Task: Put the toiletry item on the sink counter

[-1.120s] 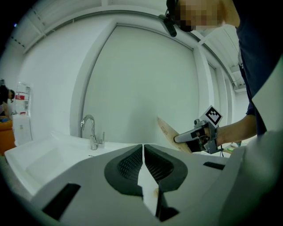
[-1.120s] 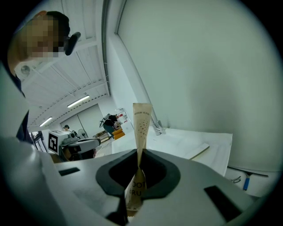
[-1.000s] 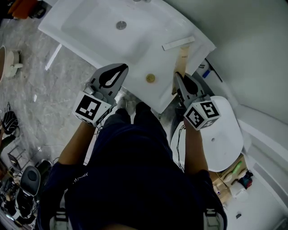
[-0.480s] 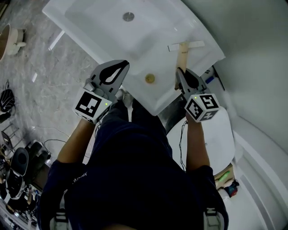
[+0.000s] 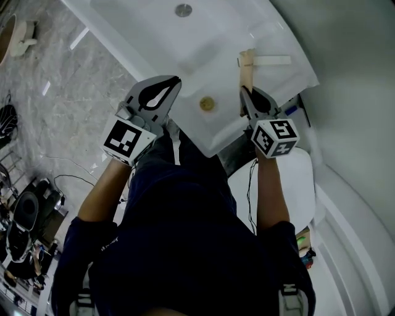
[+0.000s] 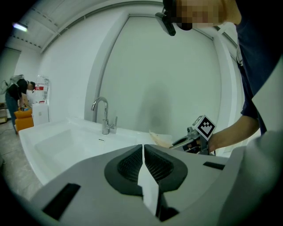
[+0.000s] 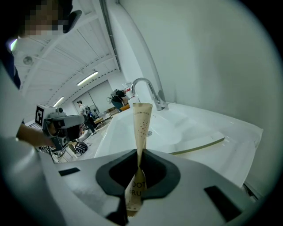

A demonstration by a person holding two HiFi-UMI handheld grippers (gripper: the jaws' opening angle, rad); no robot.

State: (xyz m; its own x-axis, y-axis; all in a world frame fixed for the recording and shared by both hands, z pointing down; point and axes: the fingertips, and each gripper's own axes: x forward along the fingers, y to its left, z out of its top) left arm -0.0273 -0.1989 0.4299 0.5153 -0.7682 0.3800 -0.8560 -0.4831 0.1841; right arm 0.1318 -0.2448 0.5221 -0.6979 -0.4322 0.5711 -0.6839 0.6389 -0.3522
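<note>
The toiletry item is a long tan paper packet (image 5: 247,69) with print on it. My right gripper (image 5: 247,94) is shut on its lower part, and in the right gripper view the packet (image 7: 142,121) stands up from between the jaws of that gripper (image 7: 140,152). It is held over the right part of the white sink counter (image 5: 290,79), with its far end beside a flat white strip (image 5: 271,60). My left gripper (image 5: 166,87) hovers at the counter's front edge. In the left gripper view that gripper (image 6: 143,152) is shut with nothing in it.
The basin with its drain (image 5: 183,10) takes up the counter's middle, and a chrome faucet (image 7: 146,88) stands at the back. A small gold disc (image 5: 207,103) lies near the front edge. A white toilet (image 5: 290,185) stands to the right. People stand far off in the room behind.
My right gripper has carried the packet farther in over the counter, so its far end now reaches the white strip. The left gripper has kept its place at the front edge.
</note>
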